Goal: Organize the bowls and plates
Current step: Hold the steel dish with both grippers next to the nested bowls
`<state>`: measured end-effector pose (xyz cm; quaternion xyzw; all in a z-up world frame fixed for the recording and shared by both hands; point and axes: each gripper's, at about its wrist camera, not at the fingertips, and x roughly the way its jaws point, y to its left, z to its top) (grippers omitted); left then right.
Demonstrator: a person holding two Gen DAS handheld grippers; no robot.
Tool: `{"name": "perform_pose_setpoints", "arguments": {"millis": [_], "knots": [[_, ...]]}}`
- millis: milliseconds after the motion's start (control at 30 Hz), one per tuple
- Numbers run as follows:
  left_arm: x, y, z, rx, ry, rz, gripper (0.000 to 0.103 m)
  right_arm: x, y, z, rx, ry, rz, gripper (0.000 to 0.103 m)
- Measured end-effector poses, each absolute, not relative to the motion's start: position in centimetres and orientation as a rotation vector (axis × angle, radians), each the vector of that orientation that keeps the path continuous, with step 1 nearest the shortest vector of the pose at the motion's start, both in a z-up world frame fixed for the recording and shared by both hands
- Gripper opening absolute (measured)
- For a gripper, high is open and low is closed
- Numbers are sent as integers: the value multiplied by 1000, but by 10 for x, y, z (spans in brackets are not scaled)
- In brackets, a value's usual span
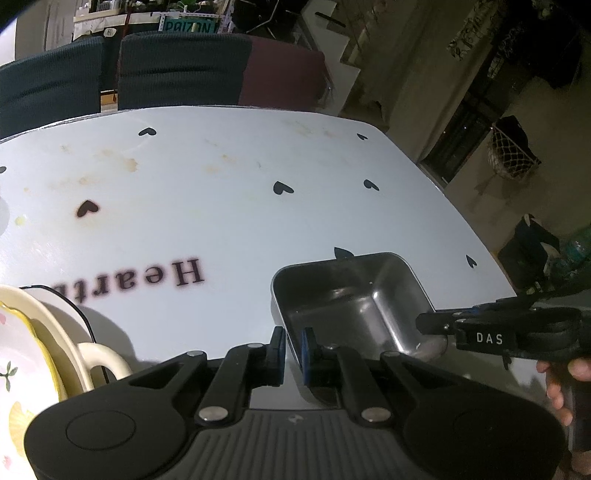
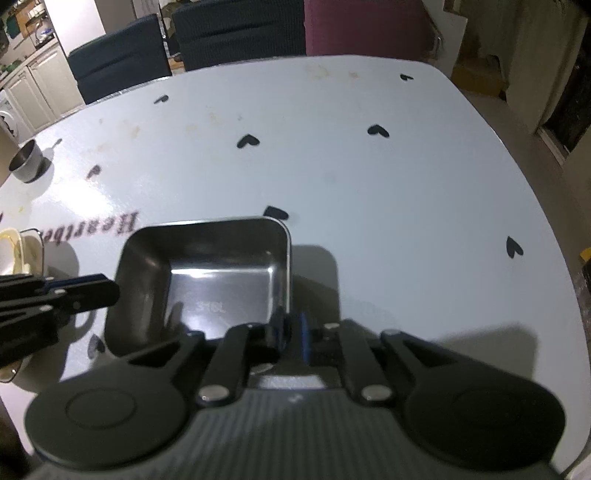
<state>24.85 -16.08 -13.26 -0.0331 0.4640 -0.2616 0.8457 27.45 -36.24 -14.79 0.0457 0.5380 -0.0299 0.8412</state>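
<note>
A square steel bowl (image 1: pixel 354 306) (image 2: pixel 207 273) sits empty on the white heart-print table (image 1: pixel 221 206) (image 2: pixel 388 184). My left gripper (image 1: pixel 292 345) is shut on the bowl's left wall near its front corner; in the right wrist view it reaches in from the left (image 2: pixel 107 291). My right gripper (image 2: pixel 291 328) straddles the bowl's right wall, and a thin gap shows beside the blue pad, so the jaws stand slightly open. From the left wrist view its tip (image 1: pixel 430 325) rests at the bowl's near right rim. A floral plate (image 1: pixel 18 350) lies stacked at the left.
Beside the floral plate are a black-rimmed white plate (image 1: pixel 62 302) and a cream mug (image 1: pixel 99 363). A small steel cup (image 2: pixel 27 162) stands at the far left. Dark chairs (image 1: pixel 177 70) and a maroon one (image 2: pixel 365 26) line the far edge. A person's hand (image 1: pixel 561 387) holds the right gripper.
</note>
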Motion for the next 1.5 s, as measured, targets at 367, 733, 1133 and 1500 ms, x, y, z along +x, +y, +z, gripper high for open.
{"name": "perform_pose_setpoints", "arguments": {"millis": [367,733,1133,1500], "knots": [[249,-160,-134,-87,989,-551,9,271,-378,-130,213,1025,-52,6],[250,-162,-136,-84,1007,-551,10,276,-384,-142,202,1077,-53,2],[250,-161,-139,-101,1014,-553,10,277,-378,-148,193,1122,-12,6],[251,-162,-140,-121,1012,-563,10,279,-380,-150,183,1079,-39,4]]}}
